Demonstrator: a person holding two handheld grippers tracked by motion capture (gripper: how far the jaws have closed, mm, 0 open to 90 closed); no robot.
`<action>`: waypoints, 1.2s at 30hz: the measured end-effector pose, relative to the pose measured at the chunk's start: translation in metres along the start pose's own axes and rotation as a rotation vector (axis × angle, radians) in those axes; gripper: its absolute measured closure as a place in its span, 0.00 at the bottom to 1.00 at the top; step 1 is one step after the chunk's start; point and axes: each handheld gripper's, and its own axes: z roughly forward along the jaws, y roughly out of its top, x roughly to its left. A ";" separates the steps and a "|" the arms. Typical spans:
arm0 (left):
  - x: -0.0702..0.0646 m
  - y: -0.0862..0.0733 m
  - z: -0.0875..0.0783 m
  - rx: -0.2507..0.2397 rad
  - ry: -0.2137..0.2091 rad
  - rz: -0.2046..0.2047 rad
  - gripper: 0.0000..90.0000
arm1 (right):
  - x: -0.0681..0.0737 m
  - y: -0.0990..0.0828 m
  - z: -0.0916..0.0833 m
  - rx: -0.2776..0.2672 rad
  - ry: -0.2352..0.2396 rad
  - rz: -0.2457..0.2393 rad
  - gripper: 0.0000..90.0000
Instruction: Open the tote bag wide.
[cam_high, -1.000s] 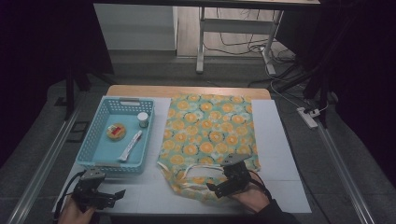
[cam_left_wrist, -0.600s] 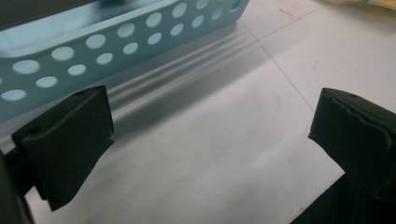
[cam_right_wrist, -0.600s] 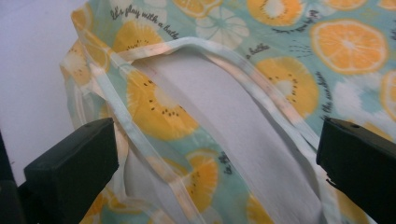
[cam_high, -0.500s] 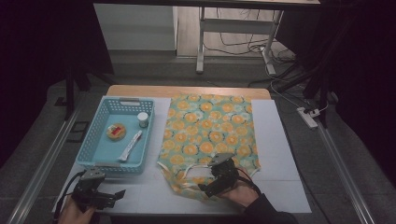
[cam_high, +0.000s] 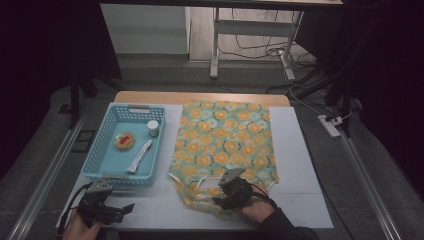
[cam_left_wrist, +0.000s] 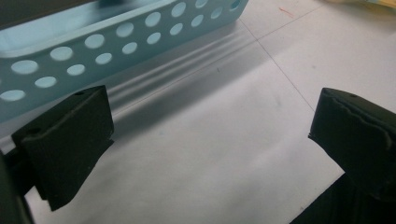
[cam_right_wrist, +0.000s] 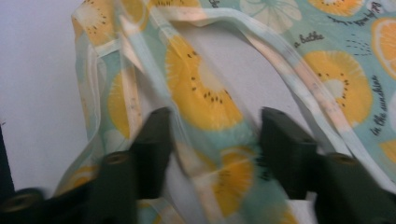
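1. Your right gripper (cam_right_wrist: 212, 140) is closing in: its jaws have just been narrowing, and a bunched fold of the fruit-print cloth bag (cam_right_wrist: 205, 98) is sitting between them, with the pads at its sides. Whether they are already pinching it, I cannot tell.
2. From above, that right gripper (cam_high: 231, 189) is working at the near edge of the bag (cam_high: 225, 145), right by the pale handle strap (cam_right_wrist: 299, 79).
3. The bag is lying flat on the white table sheet (cam_high: 300, 165), stretching away from you.
4. Your left gripper (cam_left_wrist: 205, 140) is waiting with jaws wide and nothing between them, just beside the blue basket (cam_left_wrist: 93, 42).
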 end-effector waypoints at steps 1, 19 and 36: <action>0.000 0.000 0.000 0.000 -0.001 0.000 0.00 | -0.001 0.000 -0.001 0.002 -0.001 -0.004 0.70; 0.001 0.000 0.000 0.002 -0.002 -0.005 0.00 | -0.030 0.019 -0.030 -0.085 0.066 0.080 1.00; 0.001 0.000 0.000 -0.002 -0.007 -0.008 0.00 | -0.087 0.065 -0.028 -0.107 0.026 0.112 1.00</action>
